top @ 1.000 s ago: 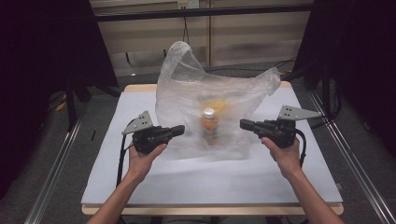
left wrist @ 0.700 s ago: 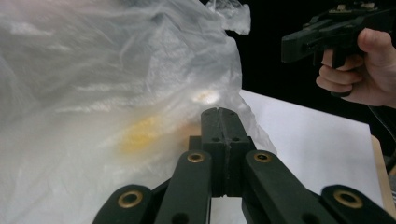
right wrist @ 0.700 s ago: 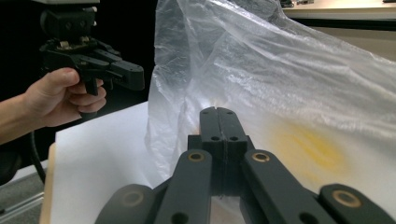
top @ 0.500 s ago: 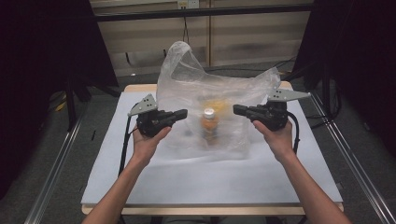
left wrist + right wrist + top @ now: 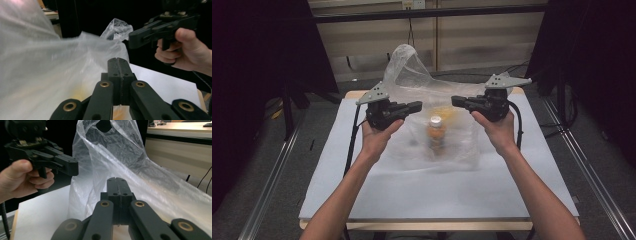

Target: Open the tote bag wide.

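Note:
A clear plastic bag [image 5: 412, 80] stands on the white table [image 5: 362, 190], with an orange bottle [image 5: 436, 134] with a white cap upright inside it. My left gripper [image 5: 418, 105] hovers at the bag's left side and points right, jaws shut. My right gripper [image 5: 455, 101] hovers at the bag's right side and points left, also shut. The two tips face each other above the bottle. In the left gripper view my jaws [image 5: 117, 60] are pressed together beside the bag [image 5: 50, 75], with the right gripper [image 5: 133, 41] beyond. In the right gripper view the closed tips [image 5: 117, 180] point at the bag [image 5: 130, 157]. I cannot tell whether either gripper pinches the film.
Dark curtains hang on both sides of the table. Metal rails [image 5: 272, 185] run along the floor on the left and right. A wall with cables stands behind the table's far edge. The white surface in front of the bag is bare.
Both hands have risen and moved farther from the person. The two gripper tips have come closer together over the bag. The bag looks narrower at the sides.

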